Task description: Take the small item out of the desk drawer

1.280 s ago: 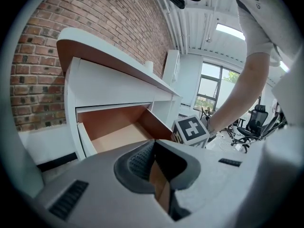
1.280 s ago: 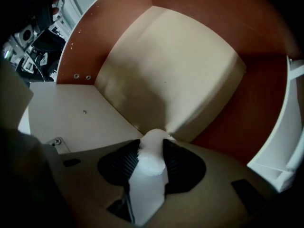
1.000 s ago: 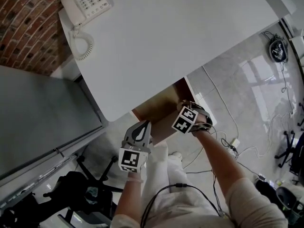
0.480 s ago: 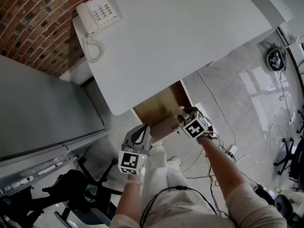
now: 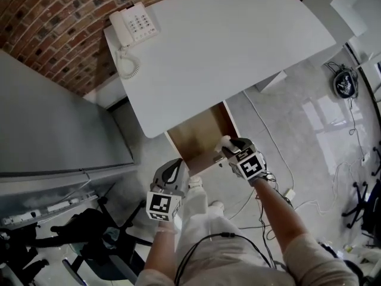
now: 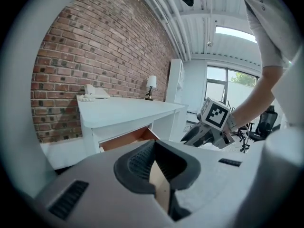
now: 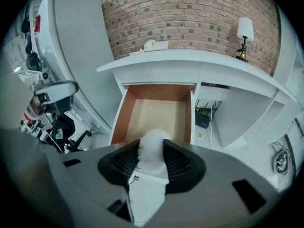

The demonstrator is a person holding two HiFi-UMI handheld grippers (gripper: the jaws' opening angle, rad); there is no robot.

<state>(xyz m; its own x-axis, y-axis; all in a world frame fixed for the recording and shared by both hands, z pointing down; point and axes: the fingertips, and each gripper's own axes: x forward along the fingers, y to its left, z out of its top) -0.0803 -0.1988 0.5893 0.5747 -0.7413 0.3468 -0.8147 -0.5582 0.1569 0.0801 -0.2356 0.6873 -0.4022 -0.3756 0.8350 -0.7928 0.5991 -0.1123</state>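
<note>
Under the white desk (image 5: 226, 46) a wooden drawer (image 5: 199, 133) stands pulled out, and its bare floor (image 7: 156, 113) shows in the right gripper view. My right gripper (image 5: 229, 151) hangs at the drawer's front right corner, shut on a small white fluffy item (image 7: 153, 148) that pokes out past the pads; the item (image 5: 225, 140) also shows in the head view. My left gripper (image 5: 174, 167) is in front of the drawer's left part, its jaws together with nothing held. The left gripper view shows the drawer (image 6: 126, 139) and my right gripper (image 6: 197, 136).
A white telephone (image 5: 136, 25) with a coiled cord sits at the desk's far left corner and a small lamp (image 7: 244, 32) at its far right. A grey cabinet (image 5: 53, 124) stands to the left, a black office chair (image 5: 89, 243) below it. Cables (image 5: 280, 159) run over the floor at the right.
The head view has tilted so more of the desk and brick wall shows. My right gripper has drawn slightly back from the drawer with the white item. The left gripper has hardly moved.
</note>
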